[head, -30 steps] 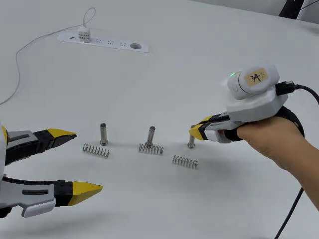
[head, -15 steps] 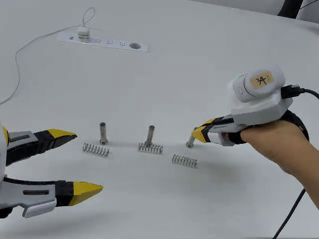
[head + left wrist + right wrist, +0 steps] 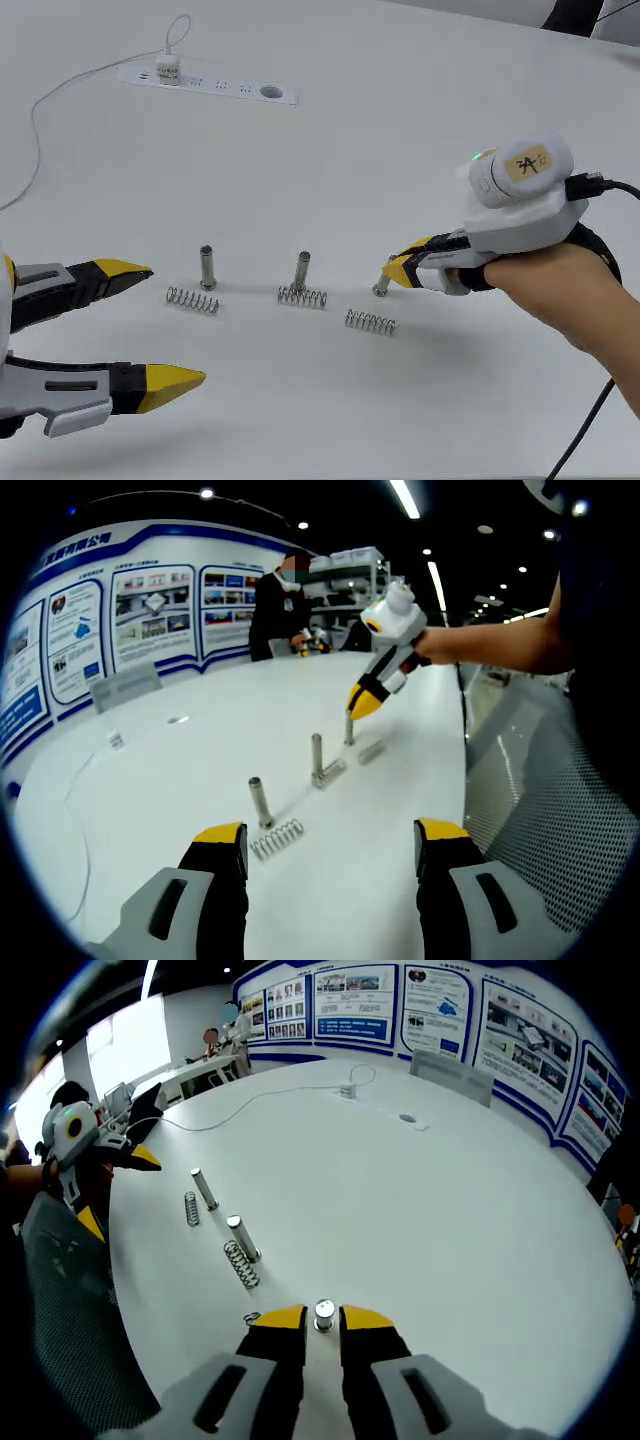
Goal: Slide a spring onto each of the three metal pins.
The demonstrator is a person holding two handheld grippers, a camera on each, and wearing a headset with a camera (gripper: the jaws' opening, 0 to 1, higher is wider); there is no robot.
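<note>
Logged right pin (image 3: 383, 288) leaning now, top toward right gripper (image 3: 400, 270); stood upright 1.0 s ago, with gripper tips then slightly higher and further left. Pinched at pin head between yellow fingertips, pressed in from both sides per right gripper view. Foot of pin down on table (image 3: 420, 150).

Found right spring (image 3: 371, 322) lying flat just in front of that pin, apart from it, not threaded on. Recorded middle pin (image 3: 301, 271) upright, middle spring (image 3: 302, 297) lying flat against its base. Recorded left pin (image 3: 207, 267) upright, left spring (image 3: 193, 300) flat just beside its base. Same positions for those four items as 1.0 s ago.

Held left gripper (image 3: 172, 323) low at left end of row, well apart from pins, fingers spread wide. Seen behind right gripper: hand (image 3: 545, 285) wrapped on its grip. Noted power strip (image 3: 205, 84) and white cable (image 3: 60, 85) at far side of table.
</note>
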